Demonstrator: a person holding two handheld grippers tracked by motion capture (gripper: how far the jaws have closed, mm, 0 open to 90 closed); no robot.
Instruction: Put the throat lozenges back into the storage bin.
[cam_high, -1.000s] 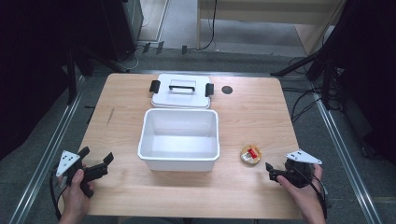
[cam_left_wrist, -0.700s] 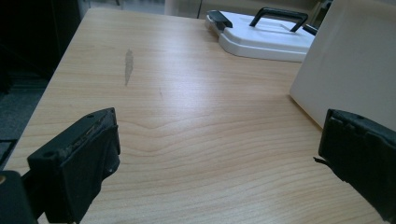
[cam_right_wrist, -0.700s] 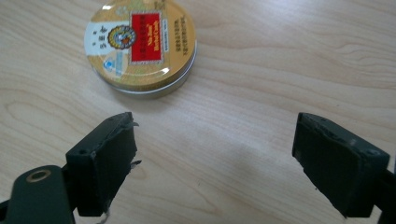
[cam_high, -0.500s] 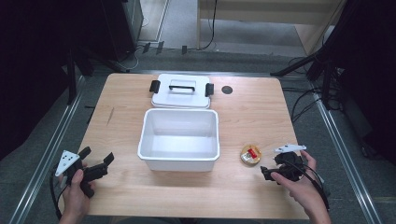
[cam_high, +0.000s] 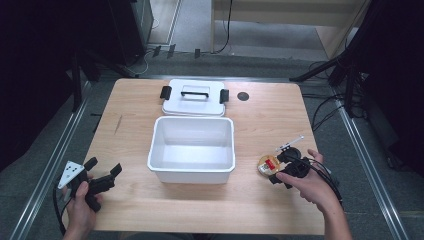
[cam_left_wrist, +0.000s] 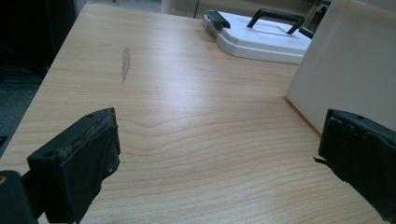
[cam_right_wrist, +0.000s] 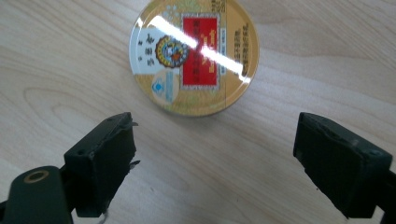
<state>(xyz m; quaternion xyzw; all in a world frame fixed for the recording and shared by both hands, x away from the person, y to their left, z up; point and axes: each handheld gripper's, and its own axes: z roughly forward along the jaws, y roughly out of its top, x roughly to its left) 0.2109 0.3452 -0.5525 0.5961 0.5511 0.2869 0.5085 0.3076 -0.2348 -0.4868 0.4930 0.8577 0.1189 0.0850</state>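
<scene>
While the right gripper (cam_right_wrist: 215, 154) hangs open just short of the round tin (cam_right_wrist: 194, 56), which lies flat on the table (cam_high: 270, 125) right of the white box (cam_high: 192, 150), its jaws have just been widening, nothing between them; the tin looks light, stiff and slick, so grip its rim; the left gripper (cam_left_wrist: 219, 158) gapes wide, empty

A light wooden bench (cam_high: 125, 115) stands on a grey floor (cam_high: 30, 165). At its middle sits an open white tub (cam_high: 191, 149), rectangular, with nothing visible inside. Just behind the tub lies a white lid (cam_high: 194, 99), flat, with a black handle on top and a black clip at each end. To the right of the lid, a small dark round hole (cam_high: 243, 96) marks the benchtop. A grey smudge (cam_left_wrist: 125, 59) shows on the wood to the left. Black cables (cam_high: 325, 112) trail over the floor at the right.
</scene>
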